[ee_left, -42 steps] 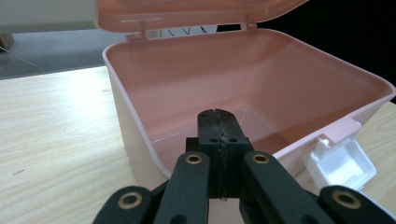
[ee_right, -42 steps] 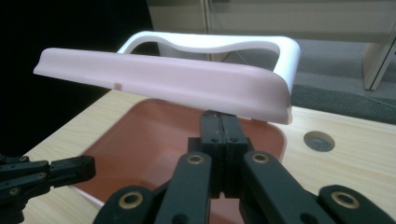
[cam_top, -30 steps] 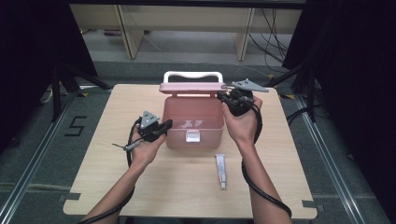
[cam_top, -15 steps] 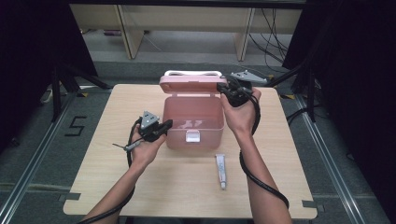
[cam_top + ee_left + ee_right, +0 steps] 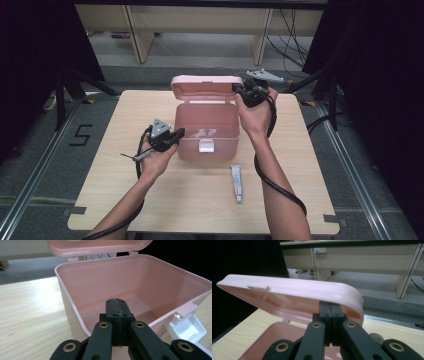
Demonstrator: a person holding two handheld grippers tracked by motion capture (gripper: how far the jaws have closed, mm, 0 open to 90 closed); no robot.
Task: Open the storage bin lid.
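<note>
A pink plastic box (image 5: 220,148) stands open in the middle of the table, its inside (image 5: 150,287) bare. Its lid (image 5: 202,88) is raised at the back on its hinges. My right gripper (image 5: 239,90) is shut, its tips (image 5: 331,307) tucked under the lid's (image 5: 299,290) right rim from below. My left gripper (image 5: 175,135) is shut too, at the box's front left corner; its tips (image 5: 117,303) reach over the rim with nothing between them. A white latch (image 5: 186,327) hangs on the front wall.
A small white tube (image 5: 236,182) lies on the wooden table (image 5: 115,115) in front of the box, to its right. Wooden furniture legs and cables stand on the floor beyond the far table edge.
The right gripper has moved up and back with the lid's rim, and the lid has swung farther open. The left gripper has stayed at the box's front left corner.
</note>
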